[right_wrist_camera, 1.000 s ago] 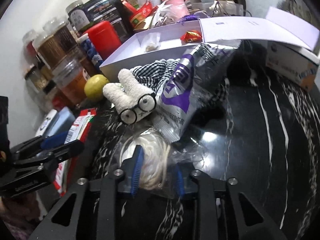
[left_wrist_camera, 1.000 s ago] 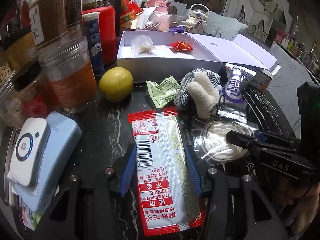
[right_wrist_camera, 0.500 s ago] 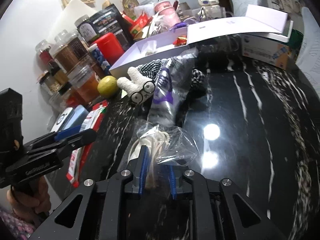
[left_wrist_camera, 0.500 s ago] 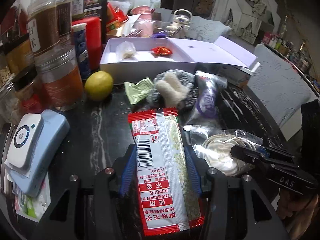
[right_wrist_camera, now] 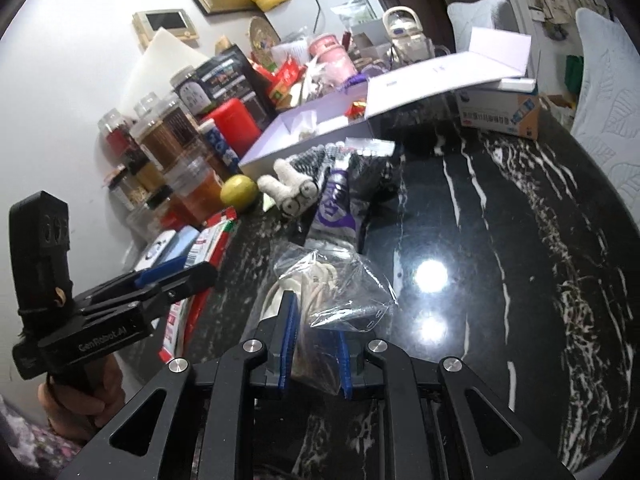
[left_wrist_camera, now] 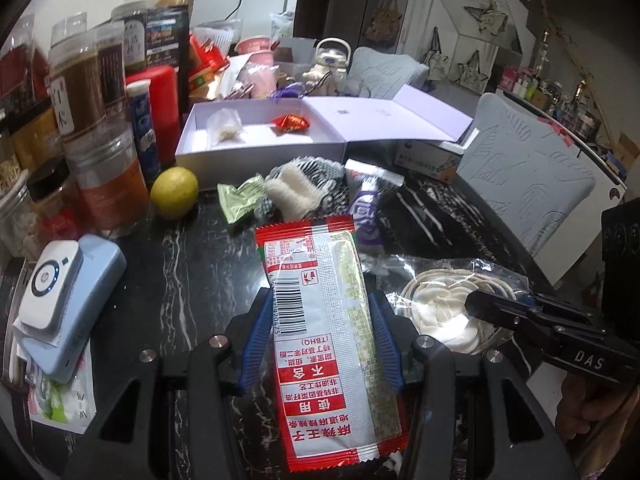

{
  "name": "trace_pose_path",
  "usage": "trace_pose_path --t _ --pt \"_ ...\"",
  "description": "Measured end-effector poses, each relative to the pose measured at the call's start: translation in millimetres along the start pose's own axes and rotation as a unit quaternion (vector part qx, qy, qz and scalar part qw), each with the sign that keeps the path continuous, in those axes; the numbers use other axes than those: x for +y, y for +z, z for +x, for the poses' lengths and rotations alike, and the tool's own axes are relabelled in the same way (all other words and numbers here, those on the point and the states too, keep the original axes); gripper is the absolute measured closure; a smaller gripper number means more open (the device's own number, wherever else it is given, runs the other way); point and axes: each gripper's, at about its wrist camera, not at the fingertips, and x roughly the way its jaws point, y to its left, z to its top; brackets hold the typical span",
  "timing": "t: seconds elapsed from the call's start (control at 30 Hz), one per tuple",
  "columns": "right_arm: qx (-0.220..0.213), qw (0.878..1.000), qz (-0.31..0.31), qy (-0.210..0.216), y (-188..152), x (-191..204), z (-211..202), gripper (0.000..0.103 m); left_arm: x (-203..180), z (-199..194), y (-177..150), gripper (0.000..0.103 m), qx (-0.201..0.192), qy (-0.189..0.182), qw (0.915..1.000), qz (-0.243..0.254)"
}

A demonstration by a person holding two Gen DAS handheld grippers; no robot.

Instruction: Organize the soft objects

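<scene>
- The left gripper (left_wrist_camera: 322, 338) was clamped on the red-and-white snack packet (left_wrist_camera: 324, 320), its blue pads pressing both long edges; the packet stood at the six o'clock of the left wrist view, apparently raised off the black marble table (right_wrist_camera: 500, 280).
- The right gripper (right_wrist_camera: 314, 344) was pinched shut on the clear bag of white cord (right_wrist_camera: 320, 292), at six o'clock in its own view, raised above the table.
- The open white box (left_wrist_camera: 260, 136) sat at twelve o'clock, already holding two small packets. To do this step well, I judged both loads should travel level, one after the other, clearing the plush toy (left_wrist_camera: 292, 196) and purple sachet (left_wrist_camera: 366, 208) piled before the box.
- Against the frame a second earlier, both grippers had risen: the box looked smaller and farther, and the cord bag had left the tabletop.
</scene>
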Motion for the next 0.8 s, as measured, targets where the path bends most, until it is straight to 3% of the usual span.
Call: trace_pose_path --t 0.8 --pt "-0.096 0.993 -0.059 0.024 65.4 25.9 -49.8 0.085 -21.9 -36.2 67.7 0.055 -0.102 -0.027 0.9929 0.054"
